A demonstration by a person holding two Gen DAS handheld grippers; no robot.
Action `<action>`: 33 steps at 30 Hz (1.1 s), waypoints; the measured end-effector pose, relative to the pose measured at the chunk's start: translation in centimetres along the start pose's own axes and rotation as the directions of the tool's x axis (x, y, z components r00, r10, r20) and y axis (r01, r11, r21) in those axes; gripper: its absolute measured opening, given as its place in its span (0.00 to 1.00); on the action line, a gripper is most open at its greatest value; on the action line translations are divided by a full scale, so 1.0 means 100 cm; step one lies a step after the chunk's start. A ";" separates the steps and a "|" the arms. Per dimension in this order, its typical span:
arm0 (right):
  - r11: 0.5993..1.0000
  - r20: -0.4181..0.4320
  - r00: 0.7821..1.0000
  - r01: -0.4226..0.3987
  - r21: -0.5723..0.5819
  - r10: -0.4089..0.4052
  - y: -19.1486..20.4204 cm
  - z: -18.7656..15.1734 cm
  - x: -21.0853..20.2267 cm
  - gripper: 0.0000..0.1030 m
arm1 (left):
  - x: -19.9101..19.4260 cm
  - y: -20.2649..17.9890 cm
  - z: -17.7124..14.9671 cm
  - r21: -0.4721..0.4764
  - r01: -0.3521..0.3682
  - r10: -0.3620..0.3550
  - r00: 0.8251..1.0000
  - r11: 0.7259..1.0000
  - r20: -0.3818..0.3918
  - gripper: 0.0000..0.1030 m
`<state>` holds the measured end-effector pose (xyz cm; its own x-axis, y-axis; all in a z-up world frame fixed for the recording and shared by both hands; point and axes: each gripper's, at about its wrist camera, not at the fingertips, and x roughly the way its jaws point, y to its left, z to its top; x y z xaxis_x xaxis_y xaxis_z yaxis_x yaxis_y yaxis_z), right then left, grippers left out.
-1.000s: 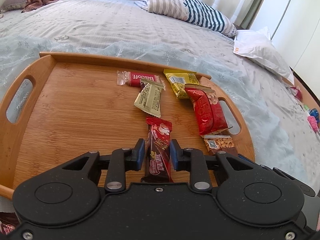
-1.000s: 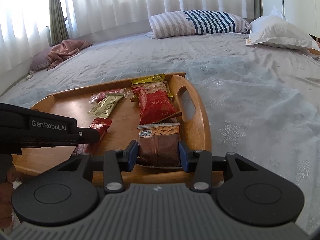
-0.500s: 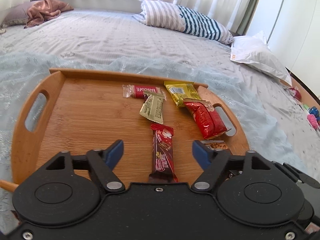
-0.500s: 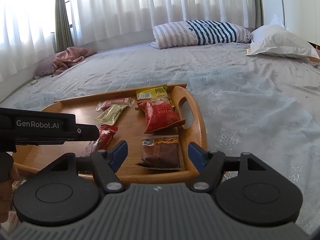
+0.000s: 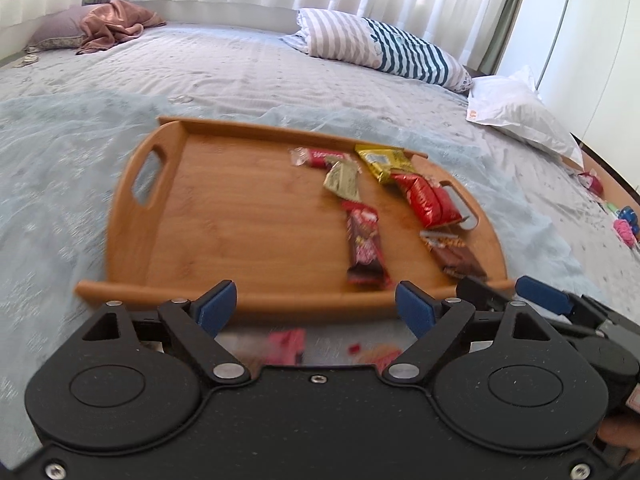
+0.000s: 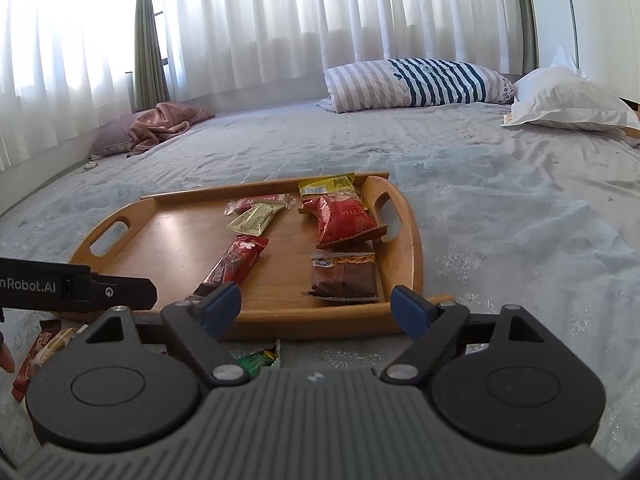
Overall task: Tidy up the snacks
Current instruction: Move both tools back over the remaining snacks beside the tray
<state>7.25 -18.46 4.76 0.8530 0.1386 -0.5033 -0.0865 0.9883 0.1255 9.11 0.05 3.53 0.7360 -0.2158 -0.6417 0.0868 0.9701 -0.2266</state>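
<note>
A wooden tray [image 6: 414, 256] with a smooth bamboo grain, rounded ends and cut-out handles sits on a pale blue bedspread [image 6: 500, 208] with a faint snowflake pattern. Six crinkly foil and plastic snack packets lie on its right half. At the far rim are a slim red biscuit bar [image 6: 256, 202] and a yellow packet [image 6: 326, 186]. A pale olive flat sachet [image 6: 256, 219] overlaps the biscuit bar, and a puffy glossy red bag [image 6: 343, 221] partly covers the yellow packet. Nearer the front rim lie a long dark red chocolate bar [image 6: 234, 266] and a squat brown packet with a clear window of nuts [image 6: 345, 276].

The left gripper [image 5: 316, 306] and the right gripper [image 6: 316, 304] both hover just in front of the tray's near rim, each with its blue-padded fingers spread wide and holding nothing. More snacks lie on the bedspread outside the tray: a green wrapper [image 6: 258, 360] under the right gripper, a red and tan packet [image 6: 40, 350] at the left edge, and blurred pink wrappers [image 5: 286, 344] beneath the left gripper.

A striped pillow [image 6: 416, 82] and a white pillow [image 6: 568, 100] rest at the head of the bed, before sheer white curtains [image 6: 320, 20].
</note>
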 end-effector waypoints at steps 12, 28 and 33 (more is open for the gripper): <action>0.997 0.108 0.991 -0.081 -0.010 0.081 0.009 -0.033 -0.022 0.91 | -0.036 0.008 -0.031 0.064 -0.021 0.021 1.000 0.998 0.003 0.47; 0.998 0.076 0.997 -0.004 -0.066 0.008 0.019 -0.049 -0.021 0.64 | -0.020 0.017 -0.032 0.085 -0.086 0.085 0.996 0.993 0.017 0.64; 0.998 0.063 0.998 -0.025 -0.060 0.029 0.023 -0.050 -0.018 0.64 | -0.014 0.018 -0.032 0.100 -0.101 0.100 0.995 0.990 0.020 0.67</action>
<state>2.93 -16.15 1.65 0.8807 0.1627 -0.4449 -0.1387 0.9866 0.0861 6.03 1.72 1.68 0.7545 -0.1159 -0.6460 0.0784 0.9932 -0.0865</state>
